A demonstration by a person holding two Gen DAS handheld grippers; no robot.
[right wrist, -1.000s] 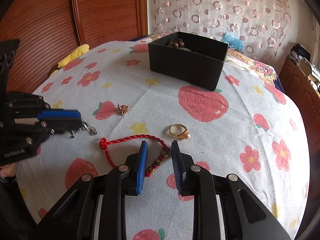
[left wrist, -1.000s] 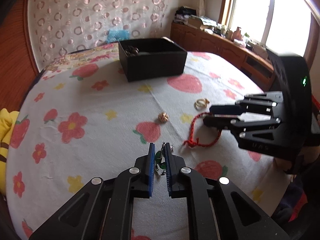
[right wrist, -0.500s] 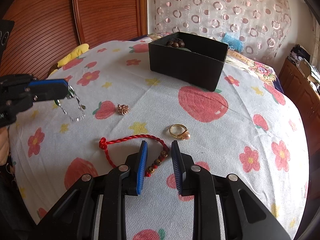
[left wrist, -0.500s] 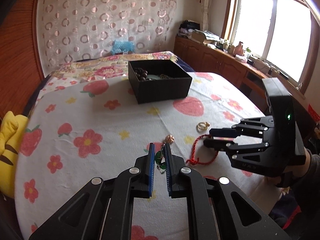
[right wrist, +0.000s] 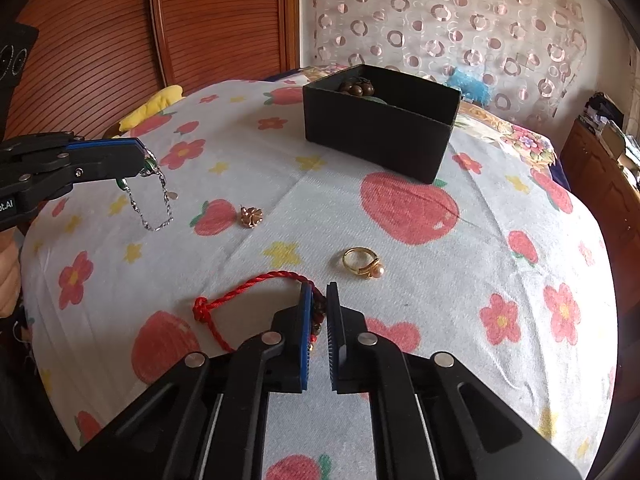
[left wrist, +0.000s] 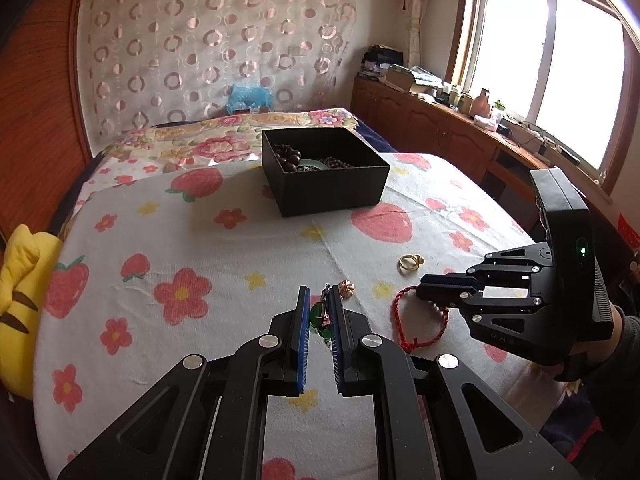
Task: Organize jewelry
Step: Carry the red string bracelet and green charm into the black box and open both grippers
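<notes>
My left gripper (left wrist: 319, 300) is shut on a silver chain with green stones (left wrist: 319, 318). In the right wrist view the silver chain (right wrist: 154, 208) hangs from it above the flowered cloth. My right gripper (right wrist: 319, 300) rests low on the cloth. Its jaws are closing on the beaded part of a red cord bracelet (right wrist: 248, 286), and the beads are pinched between the pads. A gold ring (right wrist: 362, 264) and a small rose-gold flower piece (right wrist: 251, 216) lie loose nearby. An open black box (left wrist: 332, 196) holding dark beads stands farther back.
The round table drops away at its cloth edge (right wrist: 592, 240). A yellow plush toy (left wrist: 16, 292) sits at the left side. A bed with a flowered cover (left wrist: 240, 136) lies behind the box. A wooden cabinet (left wrist: 440, 128) runs under the window.
My left gripper rose and lifted the silver chain off the cloth, so it now hangs free. My right gripper's jaws narrowed onto the beads of the red bracelet without moving from its place.
</notes>
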